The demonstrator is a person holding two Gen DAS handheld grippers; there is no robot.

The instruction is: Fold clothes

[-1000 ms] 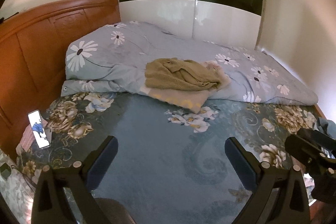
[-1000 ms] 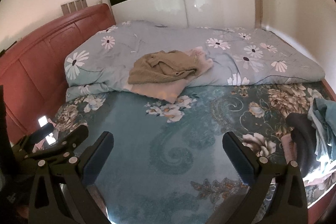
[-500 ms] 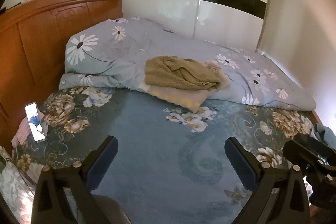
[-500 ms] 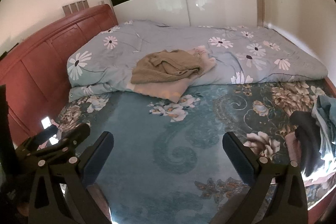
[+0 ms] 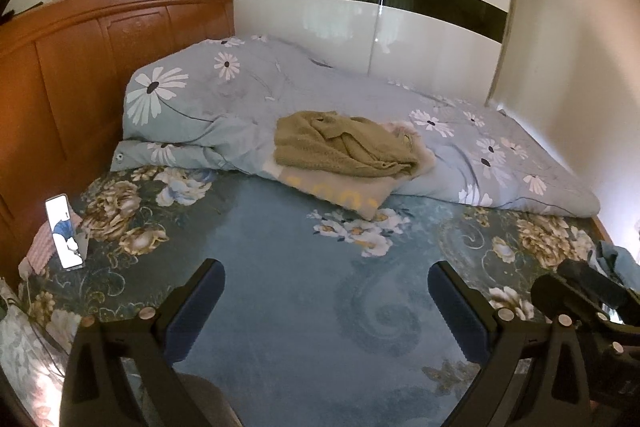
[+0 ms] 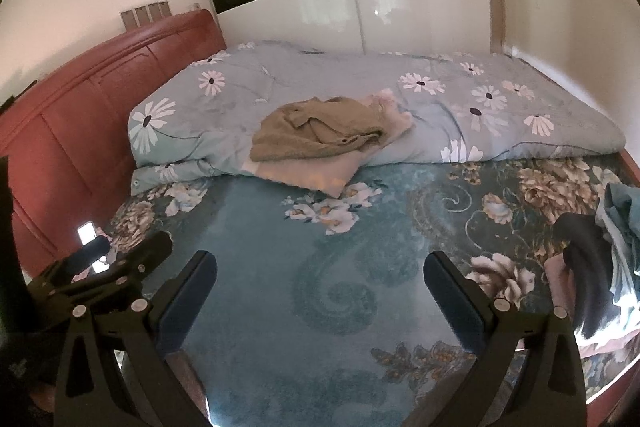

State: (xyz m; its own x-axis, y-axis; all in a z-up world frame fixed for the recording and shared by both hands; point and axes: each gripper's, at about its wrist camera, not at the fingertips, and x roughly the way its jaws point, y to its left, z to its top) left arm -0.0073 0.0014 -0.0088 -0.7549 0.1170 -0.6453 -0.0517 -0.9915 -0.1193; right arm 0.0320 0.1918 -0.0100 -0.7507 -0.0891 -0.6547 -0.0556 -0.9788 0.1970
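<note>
Olive knit garment [image 5: 344, 143] rumpled atop a pale folded piece [image 5: 344, 193], far centre on the quilt [image 5: 500, 163]; more clothes heaped near right [image 6: 612, 259]. Likely soft, light, floppy: best pinched at a hem or shoulder edge. Left gripper [image 5: 324, 301] and right gripper [image 6: 320, 291] both spread wide, holding nothing.

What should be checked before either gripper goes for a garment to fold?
1. Left gripper open and holding nothing: ok.
2. Right gripper open and holding nothing: ok.
3. Bare stretch of bedspread in front of both grippers, free for folding: ok.
4. Unfolded clothes pile in view at the right edge of the bed: ok.
5. Olive sweater lies on the quilt, away from the folding area: ok.
6. Phone near the headboard, outside the folding area: ok.
</note>
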